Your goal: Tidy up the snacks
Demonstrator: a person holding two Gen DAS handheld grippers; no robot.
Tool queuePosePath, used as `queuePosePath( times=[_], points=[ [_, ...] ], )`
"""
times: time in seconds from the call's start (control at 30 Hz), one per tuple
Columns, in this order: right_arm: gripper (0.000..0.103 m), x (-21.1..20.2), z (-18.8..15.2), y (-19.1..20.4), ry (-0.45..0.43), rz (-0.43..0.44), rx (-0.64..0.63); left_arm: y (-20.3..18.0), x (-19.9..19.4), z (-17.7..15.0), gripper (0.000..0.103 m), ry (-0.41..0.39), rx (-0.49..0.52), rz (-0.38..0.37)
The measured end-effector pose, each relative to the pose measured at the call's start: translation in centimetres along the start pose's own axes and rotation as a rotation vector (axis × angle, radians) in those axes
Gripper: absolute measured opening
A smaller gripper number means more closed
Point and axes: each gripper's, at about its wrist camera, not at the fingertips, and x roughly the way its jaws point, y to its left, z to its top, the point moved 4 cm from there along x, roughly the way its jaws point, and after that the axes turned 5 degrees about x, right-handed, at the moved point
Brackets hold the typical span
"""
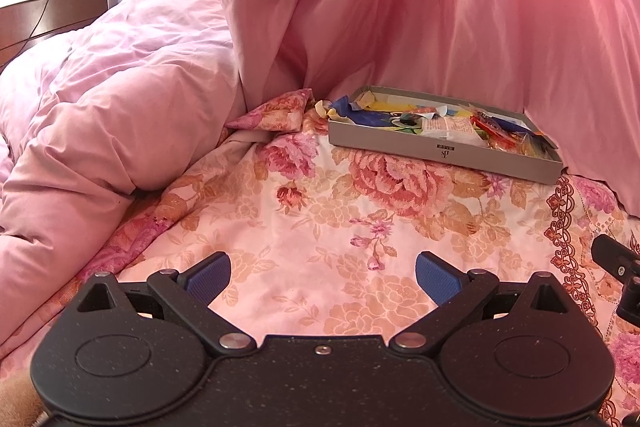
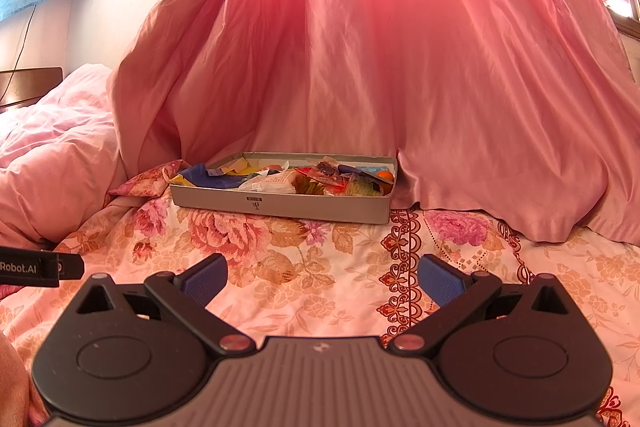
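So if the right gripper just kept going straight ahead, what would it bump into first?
Probably the grey box of snacks. The right gripper is open and empty, with only flowered bedspread between it and the box. If it travels higher, it could pass over into the pink curtain.

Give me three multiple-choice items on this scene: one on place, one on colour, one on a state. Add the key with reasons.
1. Where does the grey box of snacks sit?
A. on the floral bedspread
B. on a shelf
C. on the floor

2. What colour are the gripper pads?
A. red
B. blue
C. white

3. How are the left gripper and right gripper?
A. both shut
B. one holds a snack
C. both open and empty

Key: 1 A, the box rests on the flowered fabric before the pink curtain; 2 B, the pads show blue; 3 C, wide gaps, nothing between.
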Motion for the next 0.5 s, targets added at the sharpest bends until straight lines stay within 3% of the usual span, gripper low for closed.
queuePosePath(
  times=[0.5],
  points=[
    [0.103, -0.03, -0.12, 0.21, 0.0, -0.002, 0.0, -0.29, -0.07, -0.01, 0.098, -0.01, 0.03, 0.009]
  ],
)
